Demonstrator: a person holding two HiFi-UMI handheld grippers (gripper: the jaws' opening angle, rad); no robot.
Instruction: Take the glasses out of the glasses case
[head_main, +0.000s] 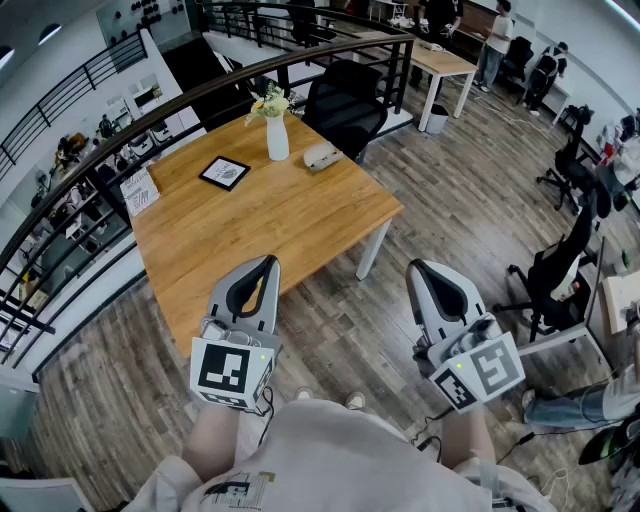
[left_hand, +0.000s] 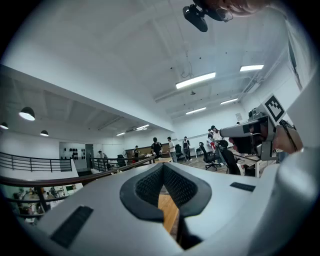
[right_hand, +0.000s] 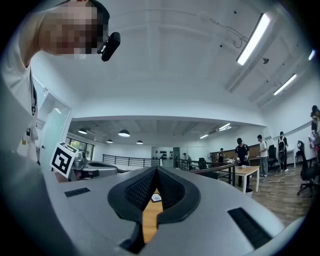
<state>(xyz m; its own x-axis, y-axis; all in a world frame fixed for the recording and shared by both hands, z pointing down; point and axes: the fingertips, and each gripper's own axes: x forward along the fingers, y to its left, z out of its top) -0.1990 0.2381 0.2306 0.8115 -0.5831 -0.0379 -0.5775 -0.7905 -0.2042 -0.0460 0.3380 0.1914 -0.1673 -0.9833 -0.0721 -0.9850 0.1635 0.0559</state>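
left tongs (head_main: 268, 262) clenched, empty. right tongs (head_main: 415, 266) clenched, empty. two tongs, both level, side by side at lower centre, touching nothing. one glasses case (head_main: 322, 155) at upper centre on the counter (head_main: 300, 215), beside one vase (head_main: 277, 137); one picture frame (head_main: 224, 172) left of it.

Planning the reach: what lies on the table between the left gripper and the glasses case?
Head view: only bare tabletop before the glasses case.

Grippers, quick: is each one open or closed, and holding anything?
Left gripper: closed, holding nothing.
Right gripper: closed, holding nothing.
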